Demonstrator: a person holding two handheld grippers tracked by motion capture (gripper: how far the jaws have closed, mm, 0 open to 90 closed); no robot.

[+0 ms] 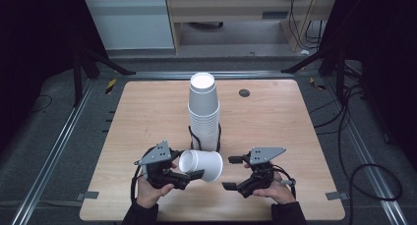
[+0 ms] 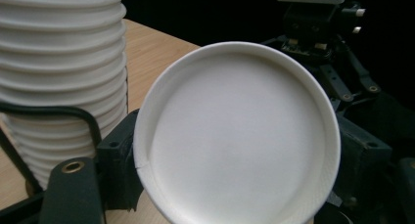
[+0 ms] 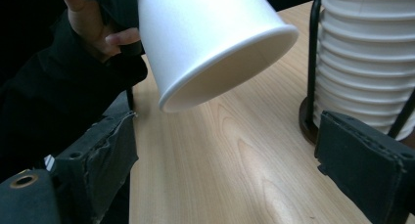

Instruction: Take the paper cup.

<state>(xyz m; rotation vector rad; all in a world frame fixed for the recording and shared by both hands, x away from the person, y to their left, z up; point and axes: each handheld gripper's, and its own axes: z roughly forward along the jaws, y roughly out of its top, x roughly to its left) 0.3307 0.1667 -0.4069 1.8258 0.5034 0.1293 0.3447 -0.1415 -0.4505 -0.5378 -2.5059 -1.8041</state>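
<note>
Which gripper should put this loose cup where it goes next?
Left, probably. The left gripper is already clamped on the loose cup, held on its side beside the stack of cups. The right gripper stands open, holding nothing, apart from the cup.

Lab/test rig setup: wooden table (image 1: 275, 117) on grey carpet, aluminium rails (image 1: 49, 156) w/ black stand legs (image 1: 105, 63) around it, cables (image 1: 354, 136) on floor, pale cabinets (image 1: 130, 21) behind.

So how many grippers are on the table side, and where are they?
2. The left black two-jaw gripper is at the near left, shut on a single white paper cup. The right black two-jaw gripper is at the near right, open, holding nothing.
</note>
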